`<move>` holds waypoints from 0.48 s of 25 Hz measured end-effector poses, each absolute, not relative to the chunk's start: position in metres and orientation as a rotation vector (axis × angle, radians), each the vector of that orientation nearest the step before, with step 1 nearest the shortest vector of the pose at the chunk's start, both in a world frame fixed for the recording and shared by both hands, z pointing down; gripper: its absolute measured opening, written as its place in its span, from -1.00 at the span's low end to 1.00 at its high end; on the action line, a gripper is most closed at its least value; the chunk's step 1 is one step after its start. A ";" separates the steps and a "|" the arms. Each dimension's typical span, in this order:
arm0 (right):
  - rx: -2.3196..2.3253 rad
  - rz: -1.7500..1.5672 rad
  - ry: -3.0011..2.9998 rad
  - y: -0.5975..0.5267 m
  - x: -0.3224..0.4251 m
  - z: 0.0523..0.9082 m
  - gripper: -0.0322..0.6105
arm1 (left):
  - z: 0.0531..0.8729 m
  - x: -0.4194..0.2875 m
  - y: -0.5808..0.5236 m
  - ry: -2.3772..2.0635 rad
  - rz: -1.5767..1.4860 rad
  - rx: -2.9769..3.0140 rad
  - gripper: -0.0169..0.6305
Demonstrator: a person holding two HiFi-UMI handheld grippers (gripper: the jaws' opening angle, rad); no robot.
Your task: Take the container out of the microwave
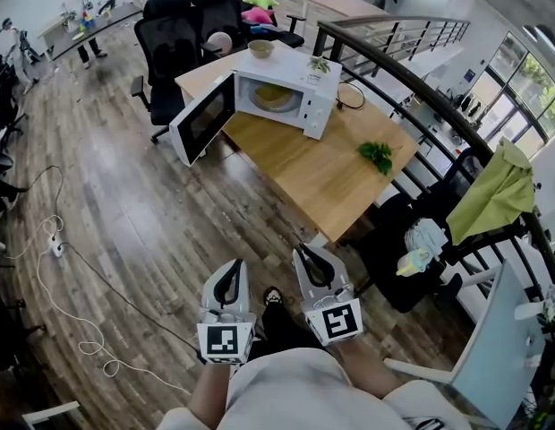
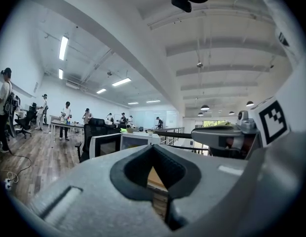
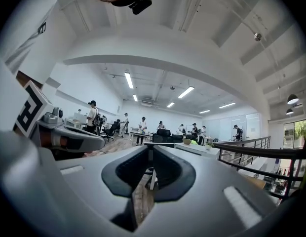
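On the counter: a white box-shaped microwave (image 1: 306,88) is standing at the far end of the light wooden counter (image 1: 322,173), with its door (image 1: 203,119) hanging wide open to the left.
Container: a round yellowish container (image 1: 273,97) is sitting inside the microwave's cavity, with neither gripper touching it.
Microwave top: a small tan bowl (image 1: 260,48) and a little green potted plant (image 1: 319,64) are resting on it.
Left gripper: the grey left gripper (image 1: 231,276) is hovering over the dark plank floor (image 1: 143,204), well apart from the counter, its jaws pressing together on nothing.
Right gripper: the grey right gripper (image 1: 311,260) is hanging just beside the left one, likewise clenched and empty.
Counter's near end: a green leafy sprig (image 1: 378,155) is lying there.
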State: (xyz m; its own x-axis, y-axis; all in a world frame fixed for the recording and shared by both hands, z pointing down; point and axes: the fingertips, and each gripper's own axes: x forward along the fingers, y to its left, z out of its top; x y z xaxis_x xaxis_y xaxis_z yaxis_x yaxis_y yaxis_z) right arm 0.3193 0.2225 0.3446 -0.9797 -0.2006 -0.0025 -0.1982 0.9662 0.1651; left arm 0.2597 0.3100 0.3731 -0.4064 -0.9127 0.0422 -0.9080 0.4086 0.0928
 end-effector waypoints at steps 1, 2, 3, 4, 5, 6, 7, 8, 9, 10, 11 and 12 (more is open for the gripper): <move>0.313 -0.248 -3.099 0.221 0.314 0.346 -0.77 | 0.374 0.254 0.310 -2.564 -0.076 1.655 -0.94; 0.312 -0.239 -3.097 0.220 0.309 0.348 -0.76 | 0.375 0.249 0.309 -2.566 -0.059 1.654 -0.94; 0.309 -0.232 -3.095 0.217 0.303 0.349 -0.75 | 0.376 0.243 0.307 -2.570 -0.047 1.652 -0.94; 0.302 -0.225 -3.097 0.214 0.297 0.350 -0.75 | 0.376 0.237 0.305 -2.576 -0.041 1.647 -0.94; 0.295 -0.218 -3.099 0.210 0.291 0.352 -0.74 | 0.377 0.230 0.303 -2.582 -0.033 1.639 -0.94; 0.289 -0.212 -3.102 0.206 0.284 0.353 -0.74 | 0.377 0.224 0.300 -2.588 -0.031 1.628 -0.94; 0.284 -0.206 -3.102 0.201 0.277 0.354 -0.73 | 0.378 0.217 0.296 -2.593 -0.044 1.616 -0.94; 0.278 -0.203 -3.103 0.196 0.270 0.355 -0.73 | 0.378 0.209 0.291 -2.597 -0.060 1.606 -0.94; 0.273 -0.202 -3.106 0.191 0.263 0.356 -0.73 | 0.379 0.202 0.286 -2.598 -0.057 1.601 -0.94; 0.268 -0.204 -3.108 0.186 0.255 0.356 -0.72 | 0.382 0.195 0.281 -2.596 -0.033 1.600 -0.94; 0.265 -0.205 -3.110 0.180 0.248 0.357 -0.72 | 0.384 0.188 0.275 -2.591 -0.008 1.600 -0.94; 0.265 -0.205 -3.110 0.174 0.242 0.357 -0.71 | 0.385 0.181 0.269 -2.587 0.007 1.597 -0.94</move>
